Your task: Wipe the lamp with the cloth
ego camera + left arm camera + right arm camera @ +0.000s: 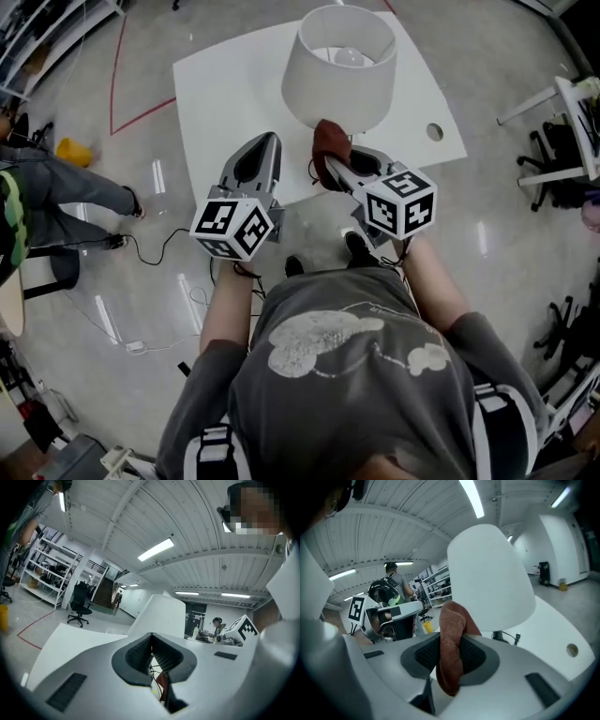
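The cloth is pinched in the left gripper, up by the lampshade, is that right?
No, wrong side. The cloth is pinched in the right gripper, up by the lampshade. The right gripper view shows its jaws closed on the cloth; the left gripper has its jaws together with nothing between them.

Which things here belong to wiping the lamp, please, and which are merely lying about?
For the job:
lamp
cloth, clamped in the right gripper
left gripper, shut and empty
table under the lamp

Lying about:
yellow object on the floor
cable on the floor
office chair
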A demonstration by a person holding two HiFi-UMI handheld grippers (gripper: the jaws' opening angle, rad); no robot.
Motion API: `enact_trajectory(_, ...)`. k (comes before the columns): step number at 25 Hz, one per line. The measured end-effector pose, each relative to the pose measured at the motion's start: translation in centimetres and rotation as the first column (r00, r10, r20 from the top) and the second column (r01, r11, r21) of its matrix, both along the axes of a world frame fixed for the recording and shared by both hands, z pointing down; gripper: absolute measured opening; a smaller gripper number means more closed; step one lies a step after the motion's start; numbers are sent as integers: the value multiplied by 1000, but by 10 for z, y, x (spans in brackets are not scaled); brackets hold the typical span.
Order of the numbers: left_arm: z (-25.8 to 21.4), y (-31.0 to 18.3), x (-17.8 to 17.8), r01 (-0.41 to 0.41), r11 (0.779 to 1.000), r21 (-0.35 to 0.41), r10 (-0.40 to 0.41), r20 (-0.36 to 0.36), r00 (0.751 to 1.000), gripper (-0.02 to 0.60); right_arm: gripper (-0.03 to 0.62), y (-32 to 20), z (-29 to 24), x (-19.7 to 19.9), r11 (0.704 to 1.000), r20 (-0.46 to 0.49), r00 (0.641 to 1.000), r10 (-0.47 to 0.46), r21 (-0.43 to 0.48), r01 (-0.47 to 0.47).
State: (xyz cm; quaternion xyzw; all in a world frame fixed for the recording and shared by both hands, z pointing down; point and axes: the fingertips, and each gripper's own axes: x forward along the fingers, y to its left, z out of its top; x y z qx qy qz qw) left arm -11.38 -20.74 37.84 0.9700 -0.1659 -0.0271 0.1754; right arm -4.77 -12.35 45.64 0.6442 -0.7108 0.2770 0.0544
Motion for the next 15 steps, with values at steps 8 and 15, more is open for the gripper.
enact_trajectory(8,-17,-1,-23,-139,990,30,140,-34,990,8,97,-3,-72,-10,973,-11,986,169,164,-165)
enact_trajectory(15,-41,3,-13,-186,981,60,190,-72,979,8,97,-11,-145,25,921,-46,963,265,309,-238)
